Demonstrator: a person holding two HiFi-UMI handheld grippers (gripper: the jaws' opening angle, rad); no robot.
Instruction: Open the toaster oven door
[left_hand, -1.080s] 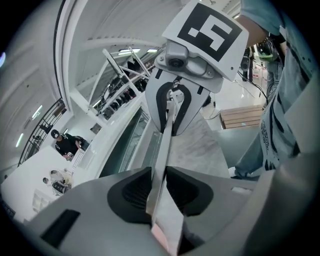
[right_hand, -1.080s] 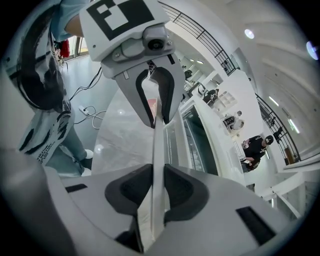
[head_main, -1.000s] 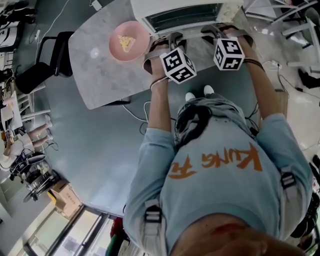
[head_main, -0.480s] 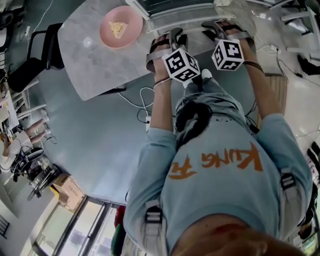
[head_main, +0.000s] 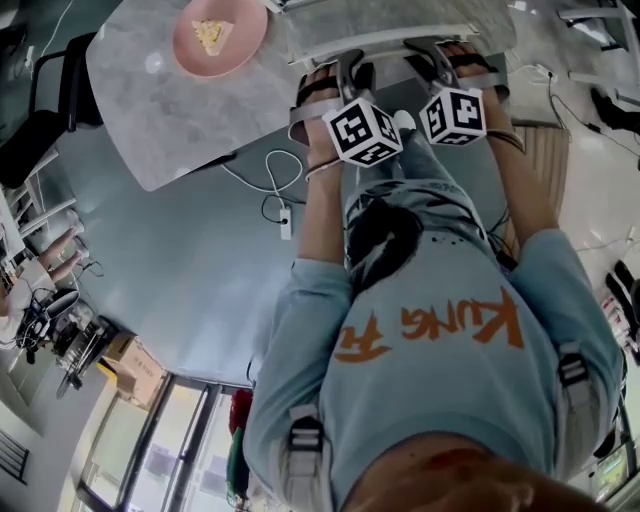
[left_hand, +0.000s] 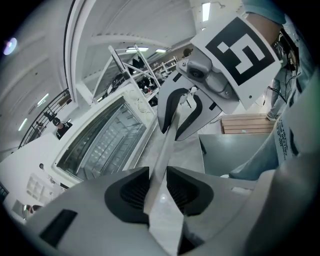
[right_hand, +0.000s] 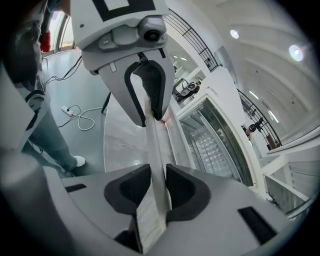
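The white toaster oven (head_main: 400, 12) stands on the marble table, at the top edge of the head view. Its long pale door handle (left_hand: 167, 145) (right_hand: 154, 140) (head_main: 390, 42) runs through both grippers. My left gripper (left_hand: 159, 187) (head_main: 348, 72) is shut on the handle's left part. My right gripper (right_hand: 157, 190) (head_main: 432, 55) clamps the right part; its jaws are opening slightly, with the bar still touching the pads. The glass door (left_hand: 105, 142) (right_hand: 210, 145) shows the rack behind it. I cannot tell how far the door has swung.
A pink plate (head_main: 218, 35) with a piece of food sits on the marble table (head_main: 150, 110), left of the oven. A white cable and power strip (head_main: 275, 200) lie on the grey floor below the table edge. A wooden pallet (head_main: 545, 160) lies to the right.
In the head view the oven, table and plate have slid up and left, and the oven is now nearly out of frame. Both grippers stay clamped on the handle.
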